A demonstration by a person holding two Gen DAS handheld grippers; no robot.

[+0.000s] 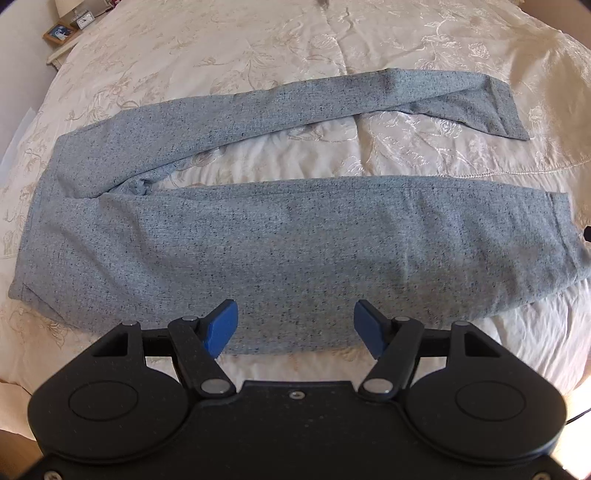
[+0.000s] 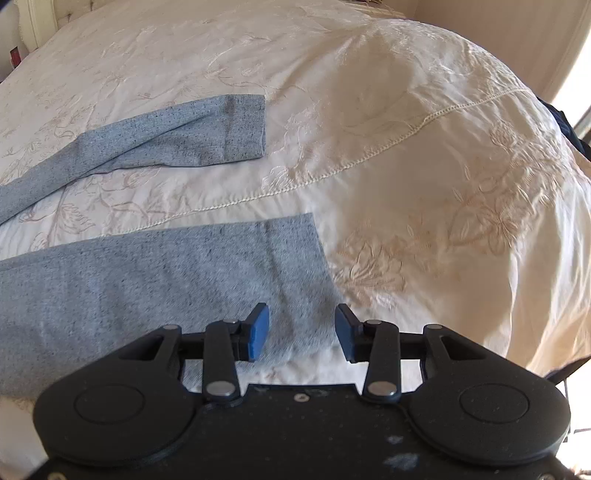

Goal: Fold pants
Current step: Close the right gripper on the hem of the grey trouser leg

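Observation:
Grey speckled pants (image 1: 258, 243) lie flat on the bed, waistband at the left, both legs running right and spread apart. My left gripper (image 1: 294, 328) is open and empty, hovering over the near edge of the near leg at mid-thigh. In the right wrist view the near leg's hem (image 2: 288, 251) and the far leg's hem (image 2: 243, 129) show. My right gripper (image 2: 302, 334) is open and empty, just above the near corner of the near leg's hem.
The cream embroidered bedspread (image 1: 369, 44) covers the whole bed (image 2: 424, 147). A nightstand with a framed picture (image 1: 59, 34) and a small clock stands at the far left. The bed's edge falls away at the right (image 2: 546, 295).

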